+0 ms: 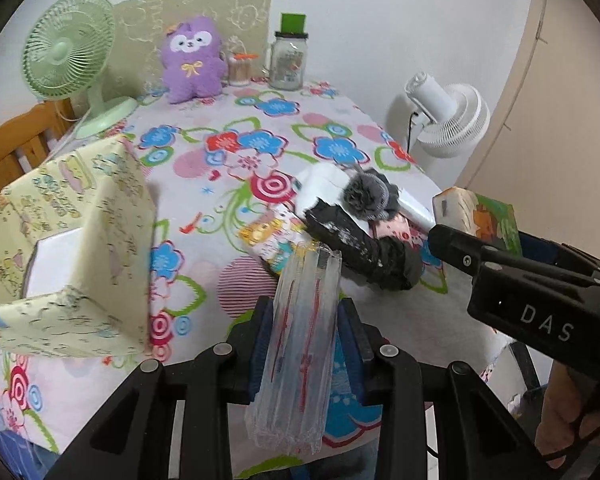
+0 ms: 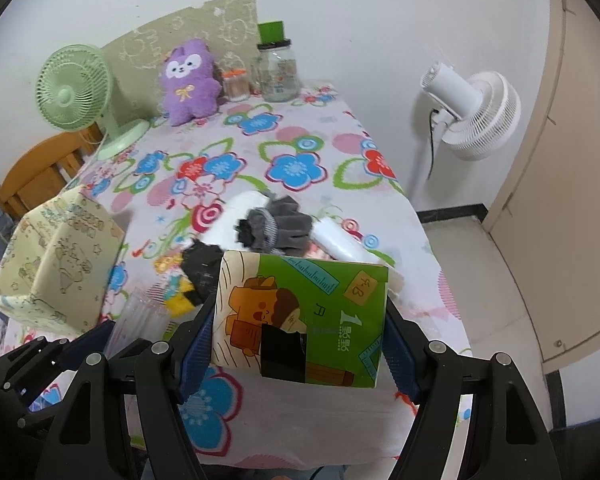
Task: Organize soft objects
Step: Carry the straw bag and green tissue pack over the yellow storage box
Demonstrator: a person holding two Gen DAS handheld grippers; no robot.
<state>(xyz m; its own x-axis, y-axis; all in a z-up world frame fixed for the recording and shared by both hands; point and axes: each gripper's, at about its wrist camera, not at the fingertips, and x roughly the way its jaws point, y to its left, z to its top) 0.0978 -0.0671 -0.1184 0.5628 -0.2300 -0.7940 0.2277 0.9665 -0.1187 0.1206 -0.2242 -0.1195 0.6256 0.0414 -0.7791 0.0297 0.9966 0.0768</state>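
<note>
Two fans (image 2: 74, 88), one purple plush (image 2: 190, 80), one jar (image 2: 278, 74)

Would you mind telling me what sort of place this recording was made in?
Most likely a room in someone's home. A table under a flowered tablecloth stands against a white wall, with a purple plush toy and a green desk fan at its far end, and a white floor fan beside it.

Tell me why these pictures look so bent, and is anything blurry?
Left wrist view: fisheye lens bows the door frame, corners go black, and the clear packet in the left tool looks smeared. Right wrist view: same bowing; tissue pack sharp, light even.
</note>
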